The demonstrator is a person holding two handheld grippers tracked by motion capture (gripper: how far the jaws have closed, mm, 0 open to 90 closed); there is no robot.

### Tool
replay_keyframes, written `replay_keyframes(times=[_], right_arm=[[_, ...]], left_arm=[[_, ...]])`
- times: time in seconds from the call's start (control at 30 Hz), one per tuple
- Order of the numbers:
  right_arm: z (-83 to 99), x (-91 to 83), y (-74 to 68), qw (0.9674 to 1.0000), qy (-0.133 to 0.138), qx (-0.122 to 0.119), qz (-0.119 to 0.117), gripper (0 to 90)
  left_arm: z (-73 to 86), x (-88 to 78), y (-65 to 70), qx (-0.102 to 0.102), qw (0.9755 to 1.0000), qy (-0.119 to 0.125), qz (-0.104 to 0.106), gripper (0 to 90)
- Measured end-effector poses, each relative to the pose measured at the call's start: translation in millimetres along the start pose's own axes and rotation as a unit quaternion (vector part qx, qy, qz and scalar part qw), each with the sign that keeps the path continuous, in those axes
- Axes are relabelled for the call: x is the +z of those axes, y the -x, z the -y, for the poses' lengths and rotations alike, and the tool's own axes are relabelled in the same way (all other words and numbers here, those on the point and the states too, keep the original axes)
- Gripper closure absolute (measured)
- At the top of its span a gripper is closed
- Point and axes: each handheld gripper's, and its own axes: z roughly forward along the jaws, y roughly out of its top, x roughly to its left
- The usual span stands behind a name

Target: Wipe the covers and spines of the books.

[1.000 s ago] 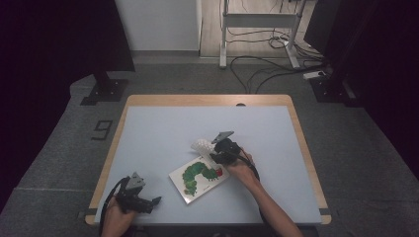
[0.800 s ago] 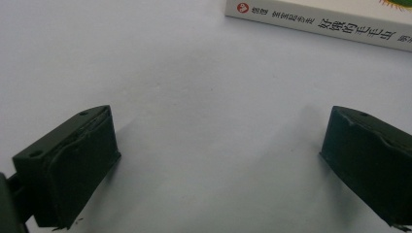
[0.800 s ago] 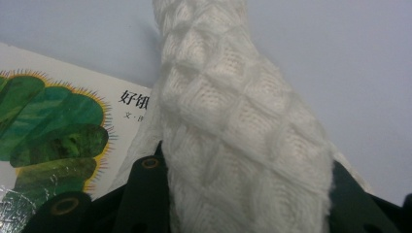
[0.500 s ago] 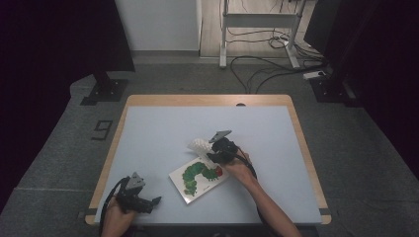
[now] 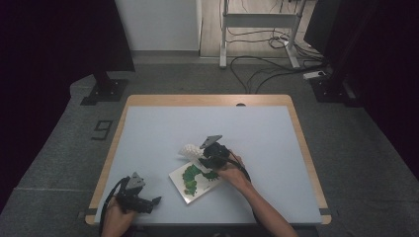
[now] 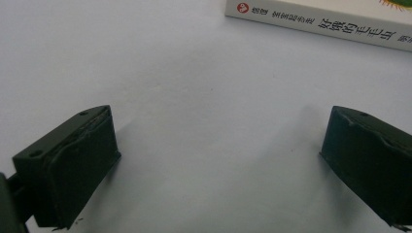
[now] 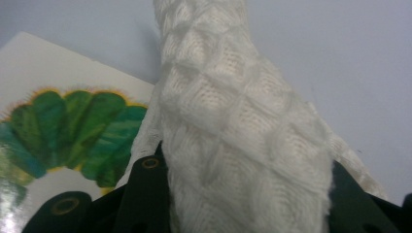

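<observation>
Cloth carried over book.
Right gripper (image 5: pixel 201 154) clamped on white knitted cloth (image 7: pixel 233 126) above the book (image 5: pixel 195 180); left gripper (image 6: pixel 218 160), jaws apart, rests nearby. Next move probably calls for lowering and releasing.

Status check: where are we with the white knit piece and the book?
Done: the right gripper has grasped the white knit piece. In hand: it holds the piece at the picture book's far edge. Left: setting it down somewhere; I can't tell where. The left gripper rests open on the table.
</observation>
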Motion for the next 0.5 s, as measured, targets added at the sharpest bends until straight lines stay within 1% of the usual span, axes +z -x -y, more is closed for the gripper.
replay_keyframes(times=[0.07,0.1,0.23,0.3,0.5], right_arm=[[-0.9,0.5,-2.0,1.0000,0.000,-0.002,-0.004,60.5],[-2.8,1.6,-6.6,0.9999,0.001,-0.004,-0.011,60.4],[-6.6,4.2,-15.6,0.9996,0.004,-0.015,-0.022,60.4],[-7.6,4.7,-18.0,0.9996,0.004,-0.016,-0.025,60.5],[-13.7,9.0,-32.8,0.9987,0.009,-0.025,-0.043,60.4]], left_arm=[[0.0,0.0,0.0,0.000,1.0000,0.000,0.000,0.0],[0.0,0.0,0.1,0.000,1.0000,0.000,0.000,0.0],[0.0,0.0,0.0,0.000,1.0000,0.000,0.000,0.0],[0.0,0.0,0.0,0.000,1.0000,0.000,0.000,0.0],[0.0,0.1,0.2,-0.001,1.0000,0.001,0.000,0.0]])
